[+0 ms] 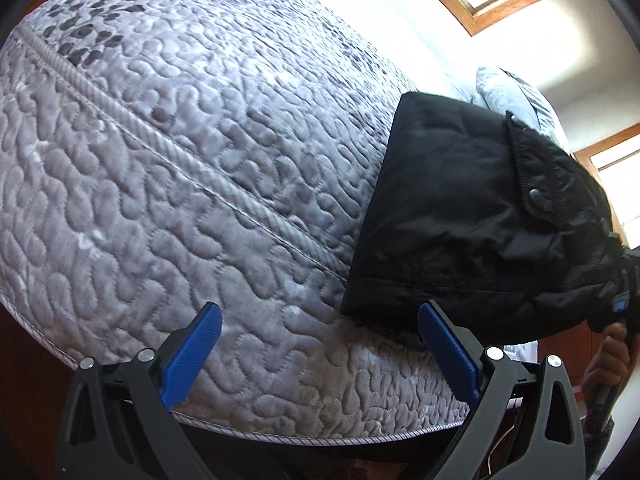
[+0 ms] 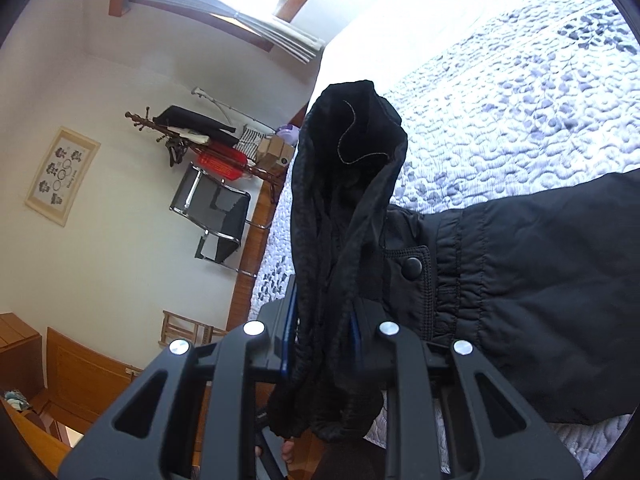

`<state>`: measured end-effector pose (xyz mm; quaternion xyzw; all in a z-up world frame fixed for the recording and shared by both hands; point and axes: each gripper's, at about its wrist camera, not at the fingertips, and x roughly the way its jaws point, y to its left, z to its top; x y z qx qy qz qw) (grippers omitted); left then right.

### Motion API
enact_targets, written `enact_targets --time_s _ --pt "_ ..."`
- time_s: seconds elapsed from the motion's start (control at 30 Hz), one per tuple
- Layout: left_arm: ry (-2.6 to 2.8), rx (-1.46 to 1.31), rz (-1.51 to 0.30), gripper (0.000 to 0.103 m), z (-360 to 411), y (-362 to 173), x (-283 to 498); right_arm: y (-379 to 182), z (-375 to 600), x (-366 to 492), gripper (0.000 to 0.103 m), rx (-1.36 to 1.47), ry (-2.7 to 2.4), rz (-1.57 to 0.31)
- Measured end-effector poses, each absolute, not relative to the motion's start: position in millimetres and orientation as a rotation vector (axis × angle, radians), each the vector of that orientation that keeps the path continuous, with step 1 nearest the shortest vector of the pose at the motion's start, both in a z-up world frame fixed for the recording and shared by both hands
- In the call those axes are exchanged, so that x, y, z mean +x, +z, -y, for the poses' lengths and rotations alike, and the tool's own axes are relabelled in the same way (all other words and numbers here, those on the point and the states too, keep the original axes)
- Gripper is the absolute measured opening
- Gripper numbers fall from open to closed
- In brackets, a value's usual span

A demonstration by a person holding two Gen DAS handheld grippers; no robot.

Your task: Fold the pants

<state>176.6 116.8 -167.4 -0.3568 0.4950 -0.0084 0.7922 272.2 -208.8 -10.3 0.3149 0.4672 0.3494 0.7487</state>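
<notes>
- Lay across the quilted mattress [image 1: 180,152], right of centre in the left wrist view: black pants [image 1: 460,216], already doubled into a thick rectangle with a snap button showing near the right edge.
- Hovered low in that frame, blue-padded and spread wide with nothing between the pads: left gripper [image 1: 320,356], just beside the near corner of the fabric.
- Clamped tight at lower centre of the right wrist view: right gripper [image 2: 320,344], pinched onto a bunched end of the pants (waistband side, judging by the snap and the gathered elastic), with a loose fold standing up above the fingers toward upper centre.
- Judged as a late folding step: one end lifted off the bed, the remainder flat at the right of the frame.
- Called for next, probably: carrying the raised end over the flat part, with the idle left tool pinning or pinching the near corner so the stack would not slide.
</notes>
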Motion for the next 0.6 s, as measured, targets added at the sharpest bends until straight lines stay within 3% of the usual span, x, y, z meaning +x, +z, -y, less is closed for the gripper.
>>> enact_targets --time_s 0.6 --pt "-0.137 -0.661 -1.086 0.099 -58 -149 203 -13 294 261 0.021 0.724 0.633 -0.991"
